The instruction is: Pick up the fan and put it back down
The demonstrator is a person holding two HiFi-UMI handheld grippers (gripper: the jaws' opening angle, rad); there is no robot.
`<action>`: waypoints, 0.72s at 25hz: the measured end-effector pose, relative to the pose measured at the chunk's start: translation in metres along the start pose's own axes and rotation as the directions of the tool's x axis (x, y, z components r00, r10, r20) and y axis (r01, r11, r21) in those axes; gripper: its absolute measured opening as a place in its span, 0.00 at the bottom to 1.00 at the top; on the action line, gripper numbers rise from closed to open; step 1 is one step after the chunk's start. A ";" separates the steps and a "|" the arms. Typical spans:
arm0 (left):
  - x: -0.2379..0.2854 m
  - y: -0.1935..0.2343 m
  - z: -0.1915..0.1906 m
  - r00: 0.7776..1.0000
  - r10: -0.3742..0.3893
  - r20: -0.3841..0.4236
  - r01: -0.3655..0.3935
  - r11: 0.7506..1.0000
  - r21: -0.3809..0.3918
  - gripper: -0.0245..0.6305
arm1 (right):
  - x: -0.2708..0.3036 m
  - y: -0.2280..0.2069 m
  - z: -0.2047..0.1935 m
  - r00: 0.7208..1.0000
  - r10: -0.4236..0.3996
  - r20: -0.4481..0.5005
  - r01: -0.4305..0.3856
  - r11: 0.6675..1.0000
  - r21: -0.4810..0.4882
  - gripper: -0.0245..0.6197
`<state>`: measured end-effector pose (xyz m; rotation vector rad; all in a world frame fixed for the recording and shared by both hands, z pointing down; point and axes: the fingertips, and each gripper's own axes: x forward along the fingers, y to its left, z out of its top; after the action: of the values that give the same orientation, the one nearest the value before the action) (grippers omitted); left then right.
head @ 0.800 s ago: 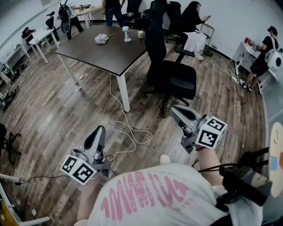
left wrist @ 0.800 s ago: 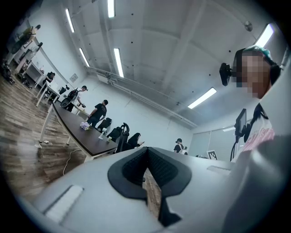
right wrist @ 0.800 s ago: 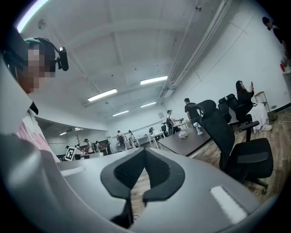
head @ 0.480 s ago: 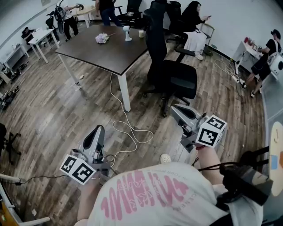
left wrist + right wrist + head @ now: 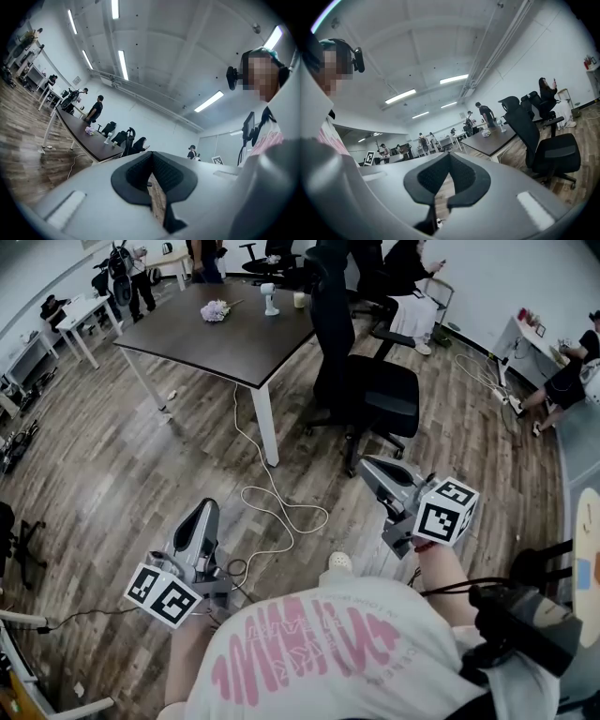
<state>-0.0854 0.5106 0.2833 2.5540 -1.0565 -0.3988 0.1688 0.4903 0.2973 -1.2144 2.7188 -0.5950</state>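
A small white fan (image 5: 269, 298) stands upright at the far end of a dark table (image 5: 246, 351), beside a bunch of pale flowers (image 5: 216, 310) and a cup (image 5: 299, 299). Both grippers are held low over the wooden floor, well short of the table. My left gripper (image 5: 207, 508) is shut and empty, and so is my right gripper (image 5: 366, 464). In the left gripper view the shut gripper (image 5: 151, 157) points towards the table, where the fan (image 5: 108, 138) shows small. The right gripper view has the shut gripper (image 5: 449, 155) below the distant fan (image 5: 499, 121).
A black office chair (image 5: 380, 390) stands at the table's near right corner. A white cable (image 5: 281, 512) loops across the floor between the grippers and the table leg (image 5: 263, 432). Several people stand or sit at the room's far side and right edge.
The person has stepped slightly forward, the shoe moving up the picture. Both grippers stay shut and low, almost where they were. People at the back have shifted.
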 end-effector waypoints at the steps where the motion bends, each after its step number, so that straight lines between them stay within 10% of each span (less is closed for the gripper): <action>1: 0.002 0.001 -0.002 1.000 -0.001 -0.008 0.001 1.000 -0.002 0.07 | 0.000 -0.004 -0.001 1.000 -0.009 -0.001 0.009 1.000 0.012 0.05; 18: 0.089 0.064 0.009 0.998 0.039 -0.039 -0.040 0.999 -0.025 0.07 | 0.079 -0.096 0.035 1.000 0.004 -0.021 -0.003 0.999 0.050 0.05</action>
<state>-0.0676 0.4023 0.2908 2.5039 -1.0792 -0.3491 0.1911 0.3638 0.3077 -1.1989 2.7049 -0.6749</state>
